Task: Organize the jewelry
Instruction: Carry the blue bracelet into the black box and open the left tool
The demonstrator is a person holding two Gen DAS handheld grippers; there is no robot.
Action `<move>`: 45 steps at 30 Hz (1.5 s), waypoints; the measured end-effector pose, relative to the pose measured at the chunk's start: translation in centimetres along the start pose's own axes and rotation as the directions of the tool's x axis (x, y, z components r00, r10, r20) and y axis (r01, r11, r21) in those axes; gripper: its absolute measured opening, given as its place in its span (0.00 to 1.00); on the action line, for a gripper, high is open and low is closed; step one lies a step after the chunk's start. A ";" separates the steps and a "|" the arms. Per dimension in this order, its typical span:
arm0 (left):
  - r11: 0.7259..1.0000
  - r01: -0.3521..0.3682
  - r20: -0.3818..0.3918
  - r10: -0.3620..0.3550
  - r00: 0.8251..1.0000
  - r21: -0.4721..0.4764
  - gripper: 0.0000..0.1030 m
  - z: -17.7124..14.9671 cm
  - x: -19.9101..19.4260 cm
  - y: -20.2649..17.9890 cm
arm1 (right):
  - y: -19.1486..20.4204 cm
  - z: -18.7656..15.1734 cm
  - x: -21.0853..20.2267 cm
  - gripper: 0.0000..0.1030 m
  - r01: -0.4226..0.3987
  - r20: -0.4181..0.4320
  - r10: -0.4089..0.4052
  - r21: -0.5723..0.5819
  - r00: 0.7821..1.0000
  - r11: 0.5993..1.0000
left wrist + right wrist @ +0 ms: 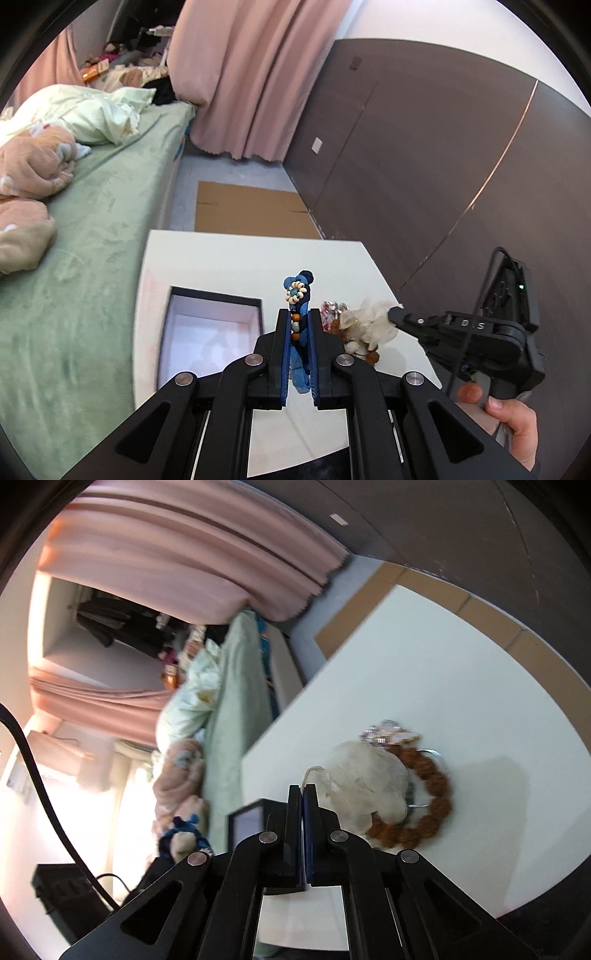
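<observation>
White rectangular table (pixel 255 258) stands beside a green-sheeted bed (pixel 85 258). An open black box with white lining (pixel 207 332) sits on its left part. Left gripper (pixel 298 332): jaws clamped on a blue fabric ornament strung with cream and orange beads (pixel 297 295), held above the table. Right gripper (pixel 303 794): jaws together, pinching the edge of a translucent white organza pouch (pixel 362 775). Brown beaded bracelet (pixel 432 794) lies on the table, partly under the pouch.

A bed (pixel 92 236) with a green sheet runs along the left, pale green bedding (pixel 85 110) and a peach blanket (pixel 33 166) heaped on it. Pink curtains (pixel 251 74) hang at the far end. Flattened cardboard (pixel 251 210) lies on the floor beside dark wall panels (pixel 424 155).
</observation>
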State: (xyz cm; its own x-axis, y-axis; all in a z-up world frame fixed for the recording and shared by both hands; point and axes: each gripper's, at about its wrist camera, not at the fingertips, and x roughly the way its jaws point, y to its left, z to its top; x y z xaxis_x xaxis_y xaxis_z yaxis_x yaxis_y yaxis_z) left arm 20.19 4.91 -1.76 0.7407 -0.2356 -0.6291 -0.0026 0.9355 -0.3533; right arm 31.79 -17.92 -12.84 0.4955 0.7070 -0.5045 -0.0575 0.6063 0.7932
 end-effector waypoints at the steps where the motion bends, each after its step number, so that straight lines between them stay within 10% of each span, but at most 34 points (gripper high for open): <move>1: 1.000 -0.001 0.007 0.001 1.000 -0.001 0.09 0.1 -0.5 0.2 | 0.3 -0.1 -0.2 0.03 -0.009 0.005 0.009 -0.004 1.000 1.000; 28: 0.996 -0.078 0.068 0.081 0.994 -0.046 0.08 0.9 -5.5 6.0 | 9.6 -5.8 5.3 0.04 -0.215 -0.096 0.204 -0.120 0.974 0.969; 30: 0.996 -0.084 0.062 0.086 0.994 -0.041 0.08 0.9 -5.2 5.9 | 10.0 -6.0 6.6 0.14 -0.163 -0.135 0.144 -0.137 0.980 0.977; 33: 0.996 -0.087 0.056 0.088 0.995 -0.035 0.08 0.6 -4.8 5.7 | 9.6 -6.1 7.2 0.58 -0.128 -0.155 0.111 -0.109 0.982 0.986; 45: 0.997 -0.067 -0.006 0.067 0.998 -0.033 0.09 -0.4 -1.4 4.5 | 7.0 -4.6 3.1 0.59 -0.058 -0.105 0.049 -0.084 0.993 0.995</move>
State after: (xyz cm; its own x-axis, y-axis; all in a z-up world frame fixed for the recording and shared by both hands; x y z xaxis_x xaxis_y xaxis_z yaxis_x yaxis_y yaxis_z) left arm 18.81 9.37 -2.76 0.7351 -0.1735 -0.6554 -0.0748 0.9400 -0.3328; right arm 28.90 -9.76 -10.40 0.3982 0.7703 -0.4981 -0.1588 0.5927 0.7896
